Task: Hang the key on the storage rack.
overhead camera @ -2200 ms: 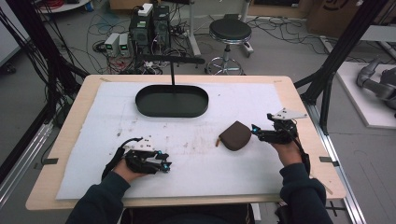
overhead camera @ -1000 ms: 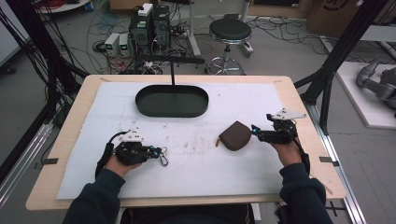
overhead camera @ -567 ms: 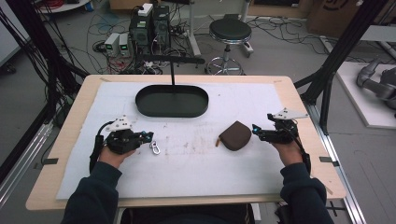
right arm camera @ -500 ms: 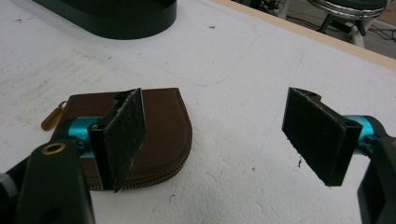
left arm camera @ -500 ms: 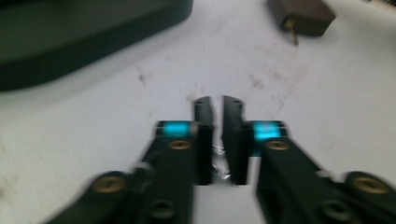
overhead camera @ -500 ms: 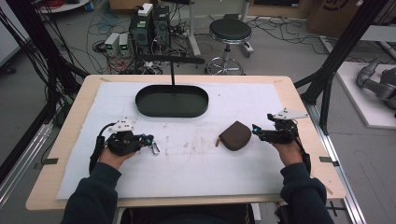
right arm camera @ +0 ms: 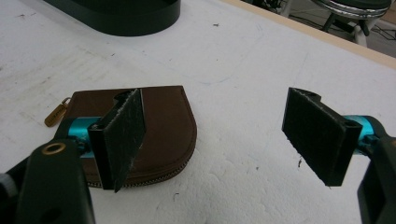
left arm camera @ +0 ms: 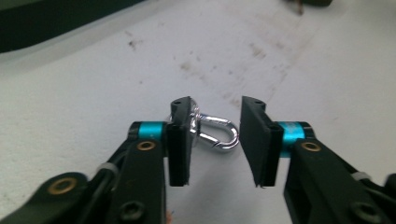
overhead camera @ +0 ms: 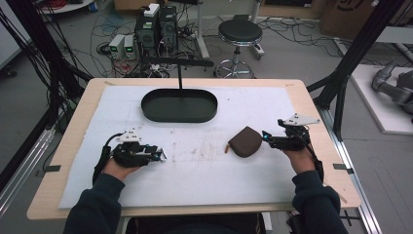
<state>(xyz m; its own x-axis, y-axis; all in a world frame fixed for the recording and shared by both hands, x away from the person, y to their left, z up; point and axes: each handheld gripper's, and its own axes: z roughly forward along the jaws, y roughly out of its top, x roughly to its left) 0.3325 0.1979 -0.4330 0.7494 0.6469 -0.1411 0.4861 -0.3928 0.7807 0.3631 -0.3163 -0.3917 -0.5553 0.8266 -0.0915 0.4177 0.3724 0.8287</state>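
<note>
Fingers on the left gripper (left arm camera: 215,140) are sitting partly open around a small silver carabiner (left arm camera: 215,132) on the white mat (overhead camera: 204,170), not clamping it. That hand's been sliding back toward the mat's left side since two seconds ago. Right gripper (right arm camera: 224,135) is staying put, jaws gaping wide beside the brown zip pouch (right arm camera: 159,126), one finger (right arm camera: 122,135) hiding part of it

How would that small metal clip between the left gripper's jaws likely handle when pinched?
The clip looks like polished metal, so probably stiff and slippery against the pads. It is small and thin, likely light, and may skate on the white mat if nudged.
</note>
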